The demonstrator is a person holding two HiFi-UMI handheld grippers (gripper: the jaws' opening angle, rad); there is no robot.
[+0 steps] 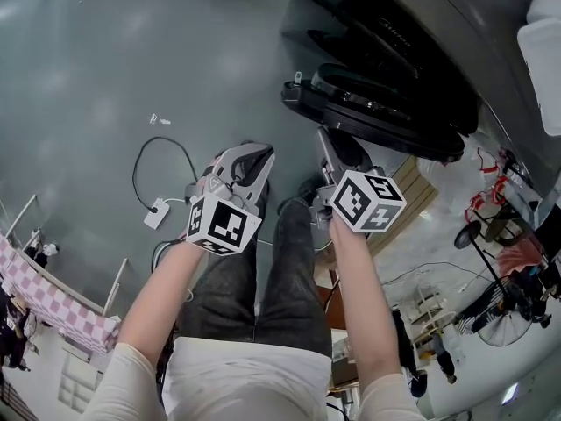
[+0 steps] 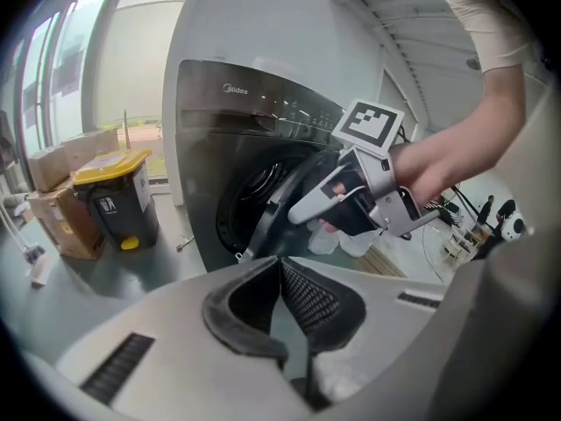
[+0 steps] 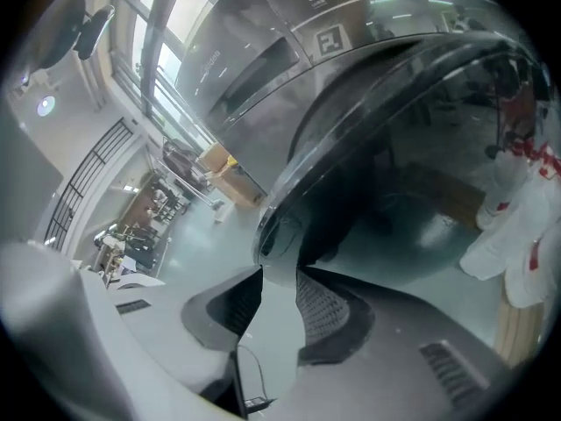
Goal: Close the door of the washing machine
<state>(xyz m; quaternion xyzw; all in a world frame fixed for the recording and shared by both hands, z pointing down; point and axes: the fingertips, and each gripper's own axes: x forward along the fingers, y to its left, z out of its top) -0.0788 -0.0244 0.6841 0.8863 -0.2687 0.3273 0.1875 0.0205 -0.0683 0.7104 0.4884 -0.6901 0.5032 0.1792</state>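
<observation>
The dark grey washing machine (image 1: 394, 24) stands at the top right of the head view with its round door (image 1: 377, 108) swung open. My right gripper (image 1: 326, 136) is just short of the door's near rim. In the right gripper view my right gripper (image 3: 279, 270) is open with nothing between the pads, and the door (image 3: 386, 121) fills the view just beyond the tips. My left gripper (image 1: 261, 156) hangs further left, away from the door. In the left gripper view my left gripper (image 2: 280, 263) has its tips together on nothing, with the washing machine (image 2: 219, 139), its door (image 2: 267, 217) and the right gripper (image 2: 298, 213) ahead.
A black cable with a white adapter (image 1: 158, 210) lies on the grey floor at the left. A yellow-lidded bin (image 2: 114, 200) and cardboard boxes (image 2: 57, 200) stand left of the machine. A wooden pallet (image 1: 421, 191) and a white bag (image 3: 517, 235) lie to its right.
</observation>
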